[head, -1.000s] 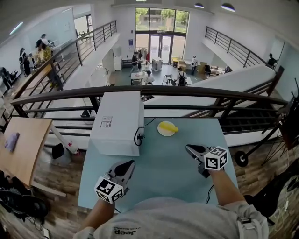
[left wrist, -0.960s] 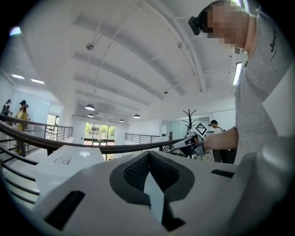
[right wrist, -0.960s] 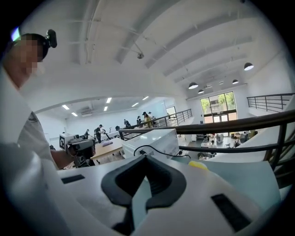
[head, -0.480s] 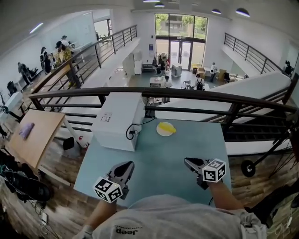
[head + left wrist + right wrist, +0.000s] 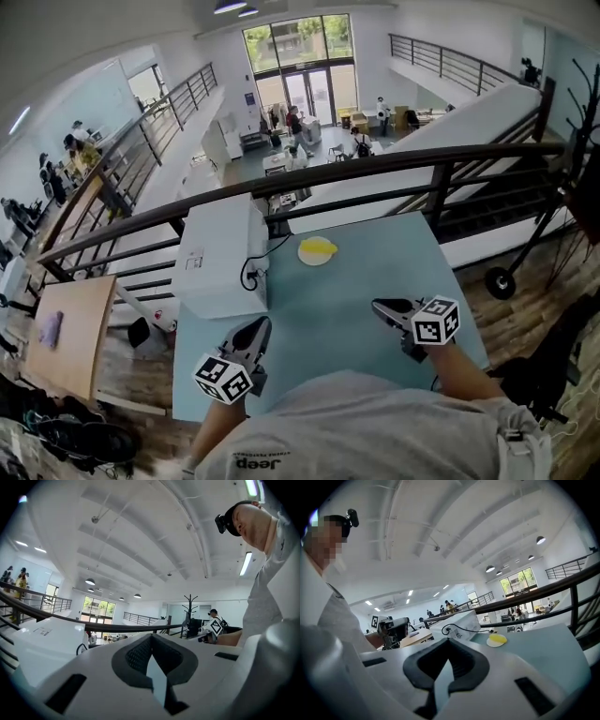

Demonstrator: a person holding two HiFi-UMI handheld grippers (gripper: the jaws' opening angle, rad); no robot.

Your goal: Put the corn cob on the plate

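A yellow corn cob (image 5: 320, 246) lies on a small white plate (image 5: 306, 257) at the far middle of the pale blue table (image 5: 366, 267). In the right gripper view the corn cob (image 5: 498, 639) and plate (image 5: 491, 644) show ahead to the right. My left gripper (image 5: 256, 326) hovers near the front left of the table, shut and empty. My right gripper (image 5: 381, 306) hovers at the front right, also shut with nothing in it. Both are well short of the plate. The left gripper (image 5: 152, 643) points level over the table, and the right gripper (image 5: 447, 652) tilts slightly down.
A large white box (image 5: 217, 255) stands on the table's far left, with a black cable (image 5: 250, 273) at its side near the plate. A dark railing (image 5: 309, 182) runs behind the table, with an open drop to a lower floor beyond it. A wooden table (image 5: 64, 330) stands to the left.
The head view has swung and tilted. The right gripper has drawn back a little from the plate. Both grippers stay shut and empty, and the corn cob rests on the plate as before.
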